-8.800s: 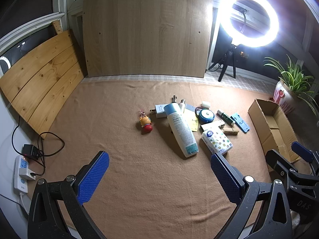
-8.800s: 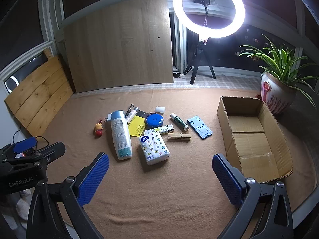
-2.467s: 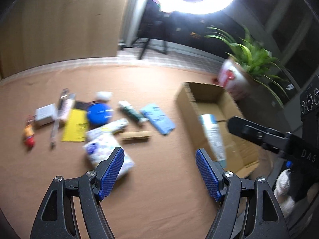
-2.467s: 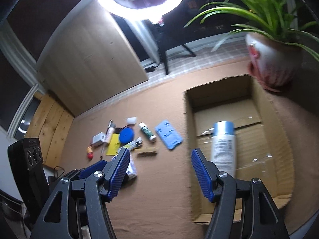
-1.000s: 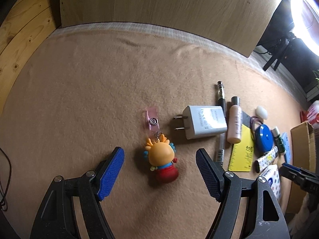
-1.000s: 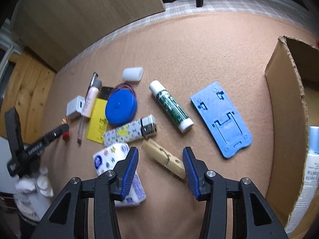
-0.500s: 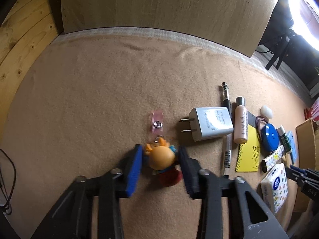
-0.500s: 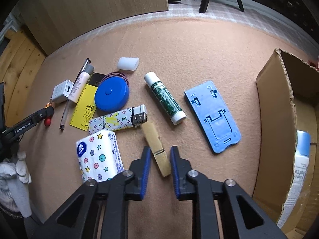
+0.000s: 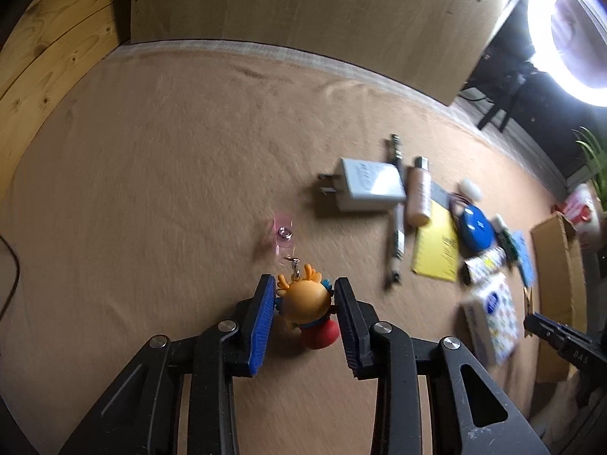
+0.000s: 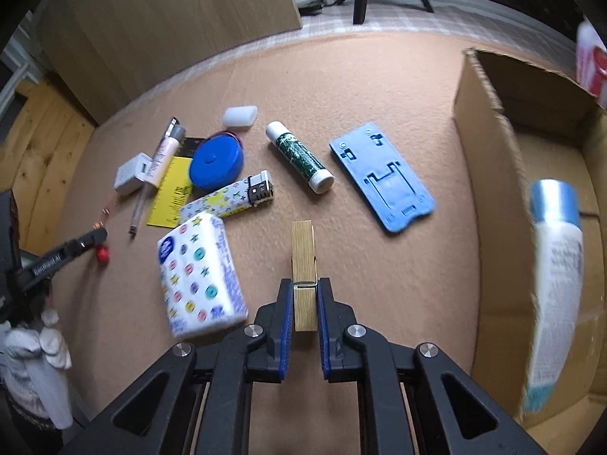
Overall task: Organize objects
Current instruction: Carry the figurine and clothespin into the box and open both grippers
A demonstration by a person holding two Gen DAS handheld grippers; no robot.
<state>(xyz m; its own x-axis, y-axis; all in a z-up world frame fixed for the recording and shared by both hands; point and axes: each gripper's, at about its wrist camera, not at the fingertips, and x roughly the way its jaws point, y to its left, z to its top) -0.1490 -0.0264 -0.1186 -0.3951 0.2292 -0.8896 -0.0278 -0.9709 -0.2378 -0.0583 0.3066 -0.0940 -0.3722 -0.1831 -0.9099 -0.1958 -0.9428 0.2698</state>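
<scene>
A cartoon keychain figure (image 9: pixel 308 305) is clamped by the left gripper (image 9: pixel 303 318), a wooden clothespin (image 10: pixel 303 276) by the right gripper (image 10: pixel 304 322); carrying to the cardboard box (image 10: pixel 489 121) at 2 o'clock is judged next

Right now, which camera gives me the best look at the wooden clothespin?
The right wrist view: the wooden clothespin sits centred and sharp, clamped between the right gripper pads, pointing away from the camera. The left wrist view does not show it, only the right gripper's tip at its edge.

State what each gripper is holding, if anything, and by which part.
The left gripper clamps the cartoon keychain figure by its head. The right gripper clamps the wooden clothespin near one end.
</scene>
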